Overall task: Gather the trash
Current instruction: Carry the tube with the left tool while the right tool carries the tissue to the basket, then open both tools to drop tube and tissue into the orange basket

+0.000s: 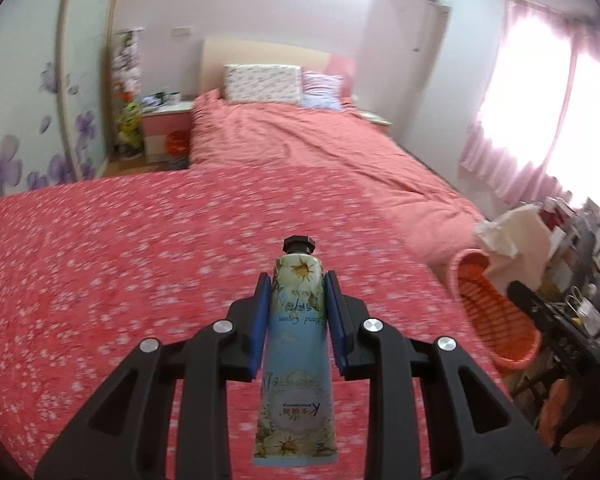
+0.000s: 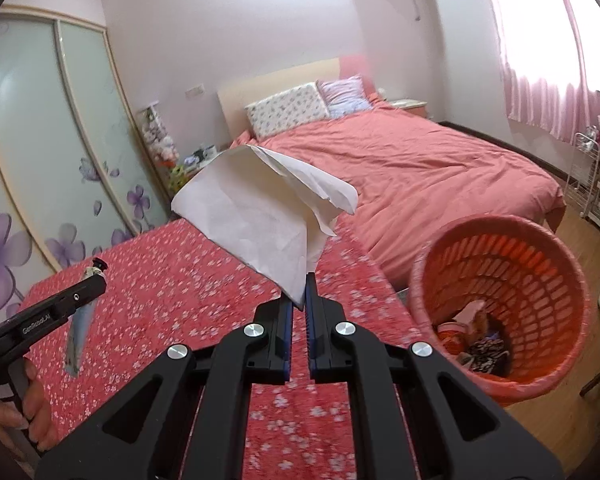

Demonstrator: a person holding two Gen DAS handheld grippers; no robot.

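My left gripper (image 1: 297,294) is shut on a blue and white hand cream tube (image 1: 296,356) with a black cap, held above the red flowered table (image 1: 120,272). It also shows in the right wrist view (image 2: 80,330), at the left. My right gripper (image 2: 303,289) is shut on a corner of a crumpled white paper sheet (image 2: 260,220), held above the table's right part. An orange mesh basket (image 2: 500,304) stands on the floor to the right of the table, with some trash at its bottom. In the left wrist view the paper (image 1: 508,240) hangs over the basket (image 1: 496,320).
A bed (image 2: 420,172) with a pink cover and pillows lies beyond the table. A sliding wardrobe (image 2: 40,160) with purple flowers is at the left. A shelf rack (image 2: 596,176) stands at the right under pink curtains. A nightstand (image 1: 166,128) is beside the bed.
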